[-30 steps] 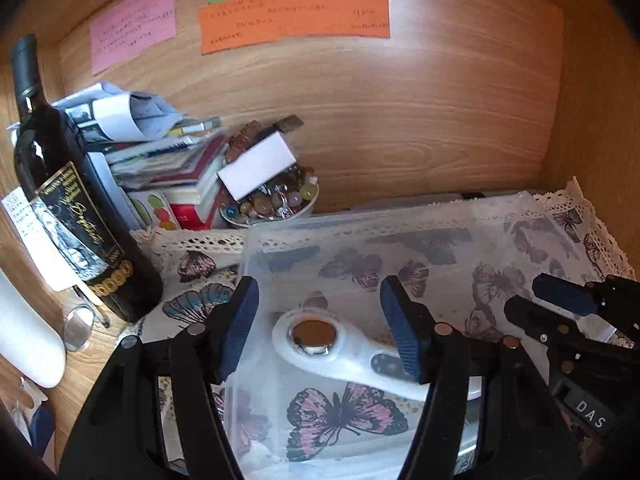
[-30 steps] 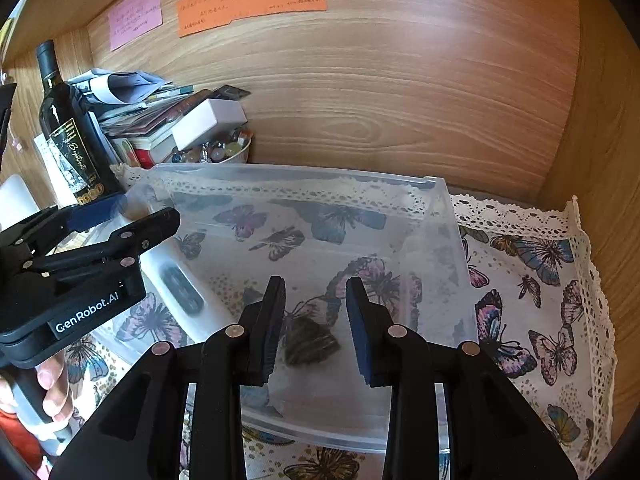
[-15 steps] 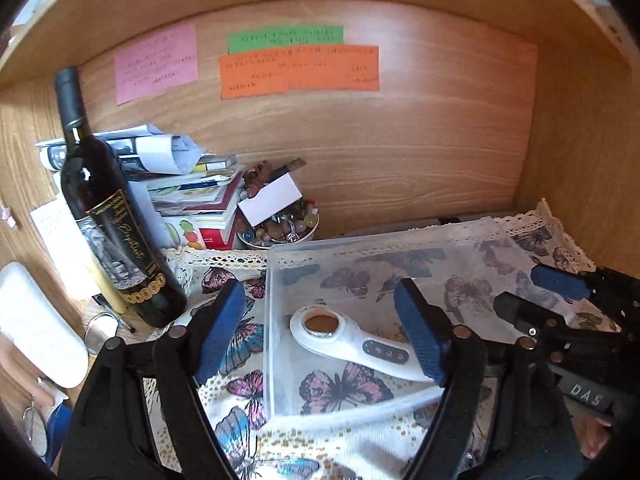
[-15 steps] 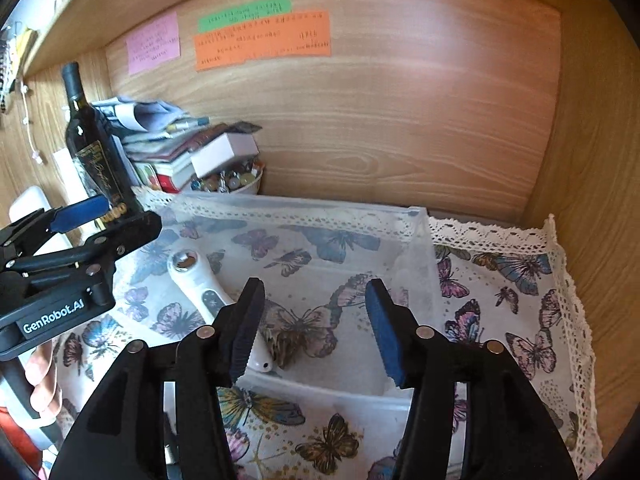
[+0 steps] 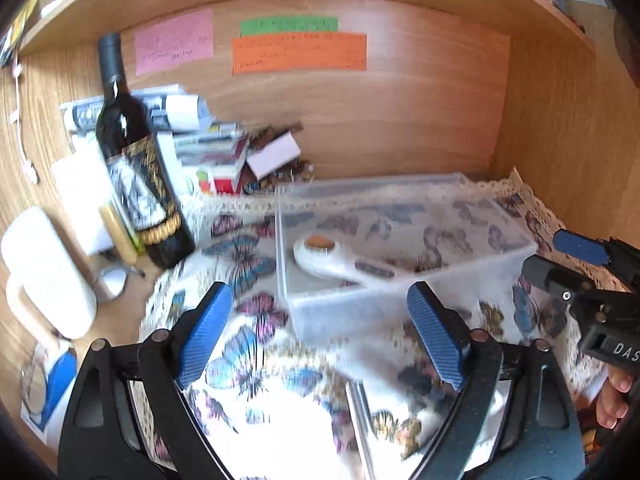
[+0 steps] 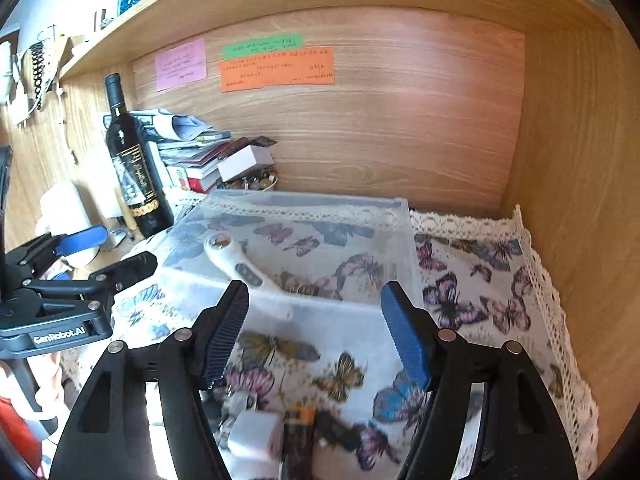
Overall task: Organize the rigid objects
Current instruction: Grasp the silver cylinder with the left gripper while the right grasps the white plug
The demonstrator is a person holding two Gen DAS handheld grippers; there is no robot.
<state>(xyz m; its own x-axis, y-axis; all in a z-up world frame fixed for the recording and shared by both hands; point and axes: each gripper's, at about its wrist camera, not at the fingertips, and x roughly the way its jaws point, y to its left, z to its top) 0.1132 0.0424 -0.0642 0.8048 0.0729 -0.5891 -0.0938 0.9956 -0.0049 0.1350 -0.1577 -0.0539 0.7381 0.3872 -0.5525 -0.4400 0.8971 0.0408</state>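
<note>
Butterfly-printed cloth [image 6: 472, 296] with a lace edge is covering the floor of a wooden desk alcove, and both grippers are hovering above its near part. Nearest the right wrist camera, a few small blurred items, one of them a white block [image 6: 252, 434], are lying on the cloth just below the right gripper [image 6: 314, 328], whose blue-padded jaws are standing wide apart and holding nothing. The left gripper [image 5: 320, 334] is likewise spread wide and empty, reaching in beside its partner. Beyond both, one clear plastic bin [image 5: 400, 308] is sitting on the cloth, and inside it one white handheld device [image 5: 340, 258] with a round metal head is lying flat; a small dark object beside it is too blurred to name. Farther back on the left, one dark wine bottle [image 6: 134, 168] is standing upright in front of a stack of books and papers [image 6: 188, 148]. Three paper notes are sticking to the back panel: pink [image 6: 180, 64], green [image 6: 262, 46] and orange [image 6: 276, 70].
</note>
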